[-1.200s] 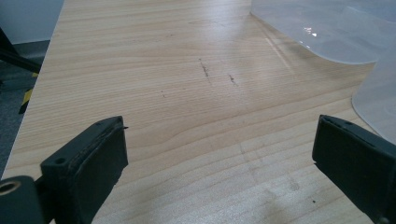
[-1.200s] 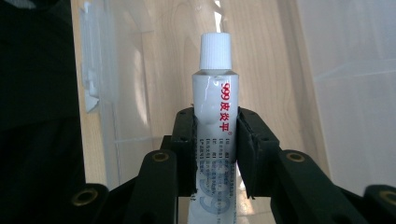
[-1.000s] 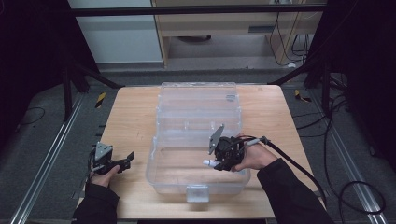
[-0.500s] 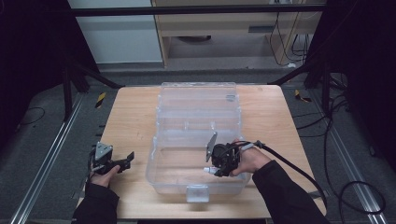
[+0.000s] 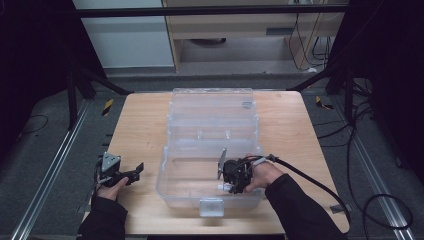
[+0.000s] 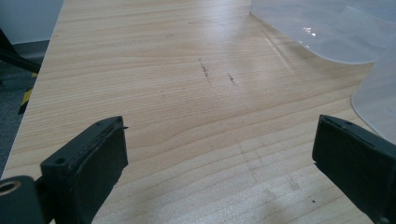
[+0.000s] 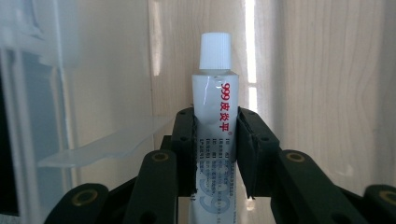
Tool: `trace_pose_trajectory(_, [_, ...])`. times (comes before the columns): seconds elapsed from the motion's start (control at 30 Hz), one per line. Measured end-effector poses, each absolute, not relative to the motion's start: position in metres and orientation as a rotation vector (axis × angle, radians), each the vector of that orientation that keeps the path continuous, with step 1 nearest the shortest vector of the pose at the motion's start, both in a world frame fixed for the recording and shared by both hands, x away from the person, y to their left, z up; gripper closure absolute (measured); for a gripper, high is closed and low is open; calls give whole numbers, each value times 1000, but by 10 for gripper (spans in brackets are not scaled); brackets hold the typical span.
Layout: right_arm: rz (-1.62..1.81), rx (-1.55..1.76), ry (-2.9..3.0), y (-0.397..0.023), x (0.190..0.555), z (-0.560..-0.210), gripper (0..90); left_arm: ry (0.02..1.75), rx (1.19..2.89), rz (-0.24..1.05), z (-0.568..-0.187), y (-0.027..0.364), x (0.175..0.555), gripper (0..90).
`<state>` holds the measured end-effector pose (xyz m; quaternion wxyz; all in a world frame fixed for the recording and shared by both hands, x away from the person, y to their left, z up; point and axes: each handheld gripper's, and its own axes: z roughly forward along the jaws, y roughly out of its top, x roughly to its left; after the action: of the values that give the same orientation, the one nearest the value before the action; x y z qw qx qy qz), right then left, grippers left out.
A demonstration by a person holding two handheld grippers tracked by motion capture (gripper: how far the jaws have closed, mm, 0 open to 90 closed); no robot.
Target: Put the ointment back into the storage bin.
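Your right gripper (image 7: 215, 154) is clamped on the white tube (image 7: 215, 107), cap pointing straight ahead, low inside the clear box (image 5: 210, 202), while your left gripper (image 6: 219, 163) idles wide open.

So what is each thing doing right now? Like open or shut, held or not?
Clear plastic box: open, lid laid back flat on the table.
Box latch: undone, at the front wall.
Tube: cap on, clamped between the jaws, cap pointing away.
Right gripper: shut on the tube, inside the box.
Left gripper: open, nothing between its jaws, over the table beside the box.
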<state>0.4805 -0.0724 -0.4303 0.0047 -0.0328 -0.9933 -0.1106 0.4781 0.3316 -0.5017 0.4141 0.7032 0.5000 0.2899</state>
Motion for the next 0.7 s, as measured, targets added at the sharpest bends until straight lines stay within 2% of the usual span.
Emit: trace_pose_trajectory(0.7, [-270, -80, -3108, -67, 479, -446, 695, 1258, 1767, 729, -502, 332, 478, 27])
